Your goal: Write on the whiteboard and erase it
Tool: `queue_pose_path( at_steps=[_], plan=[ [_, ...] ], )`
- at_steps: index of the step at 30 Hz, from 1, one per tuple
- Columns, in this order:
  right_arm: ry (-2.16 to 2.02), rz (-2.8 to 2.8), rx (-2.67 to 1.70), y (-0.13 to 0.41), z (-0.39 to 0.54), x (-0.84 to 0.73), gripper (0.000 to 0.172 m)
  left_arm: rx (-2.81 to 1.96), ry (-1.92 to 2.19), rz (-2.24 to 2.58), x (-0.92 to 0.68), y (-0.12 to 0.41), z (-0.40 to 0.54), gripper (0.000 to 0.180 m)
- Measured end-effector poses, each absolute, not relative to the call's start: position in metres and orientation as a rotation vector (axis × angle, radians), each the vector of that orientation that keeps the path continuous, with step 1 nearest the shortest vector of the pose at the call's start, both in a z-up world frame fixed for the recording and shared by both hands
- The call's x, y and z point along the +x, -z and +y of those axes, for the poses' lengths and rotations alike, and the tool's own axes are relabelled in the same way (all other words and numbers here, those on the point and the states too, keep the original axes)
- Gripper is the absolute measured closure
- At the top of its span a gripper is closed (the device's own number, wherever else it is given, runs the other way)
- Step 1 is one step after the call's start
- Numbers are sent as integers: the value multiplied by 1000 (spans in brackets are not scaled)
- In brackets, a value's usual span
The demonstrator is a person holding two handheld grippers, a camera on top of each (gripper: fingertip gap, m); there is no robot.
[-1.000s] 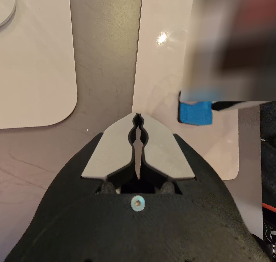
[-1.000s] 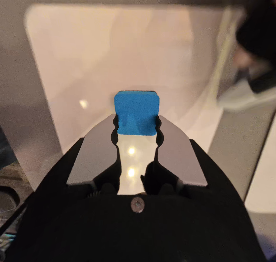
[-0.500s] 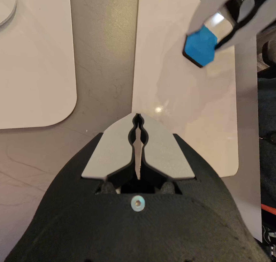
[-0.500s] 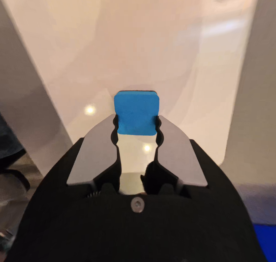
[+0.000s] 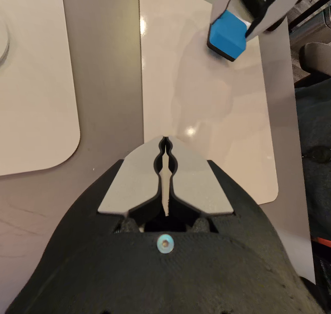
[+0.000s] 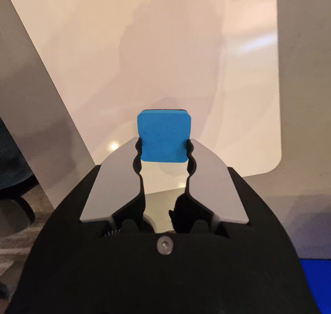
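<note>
1. The whiteboard (image 5: 206, 99) lies flat on a grey table (image 5: 105, 72), its glossy white face catching spots of light; it fills the upper part of the right wrist view (image 6: 161, 45) too.
2. The right gripper (image 6: 163, 150) pinches a blue eraser (image 6: 163, 135) between its two fingertips, both pads pressed into the eraser's sides.
3. In the left wrist view the eraser (image 5: 227, 36) sits at the far right part of the whiteboard, its dark underside turned to the board.
4. The left gripper (image 5: 165, 137) has its tongs pressed together with nothing between them, poised over the near left edge of the whiteboard.
5. A second white board (image 5: 32, 81) lies to the left, apart across a strip of table.
</note>
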State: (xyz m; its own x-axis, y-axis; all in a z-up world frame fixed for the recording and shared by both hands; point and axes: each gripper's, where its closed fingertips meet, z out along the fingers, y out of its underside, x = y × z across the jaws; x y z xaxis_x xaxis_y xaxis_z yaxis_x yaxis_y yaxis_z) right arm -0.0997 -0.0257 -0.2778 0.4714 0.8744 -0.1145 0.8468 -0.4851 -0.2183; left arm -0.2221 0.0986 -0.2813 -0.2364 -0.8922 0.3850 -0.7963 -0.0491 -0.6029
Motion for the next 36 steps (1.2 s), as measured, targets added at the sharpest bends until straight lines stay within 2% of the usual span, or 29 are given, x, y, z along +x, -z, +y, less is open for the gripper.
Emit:
queue_pose_path(
  at_steps=[9, 12, 18, 21, 27, 36],
  plan=[
    [-244, -1474, -2524, 276, -13, -81, 122, -1846, 1081, 2214, -221, 297, 77, 180],
    [-268, -1294, -2465, 242, -3, -58, 122, -1841, 1098, 2219, -221, 297, 76, 180],
    [-6, -662, -2416, 152, 39, 73, 122, -1846, 1116, 2217, -221, 297, 75, 180],
    [171, -333, -2447, 137, 48, 165, 122, -1848, 1124, 2215, -221, 297, 75, 180],
    [308, 84, -2585, 183, 50, 275, 122, -1856, 1180, 2204, -221, 297, 74, 180],
    [409, 265, -2727, 250, 52, 318, 121, -1849, 1195, 2223, -221, 297, 70, 180]
  ],
)
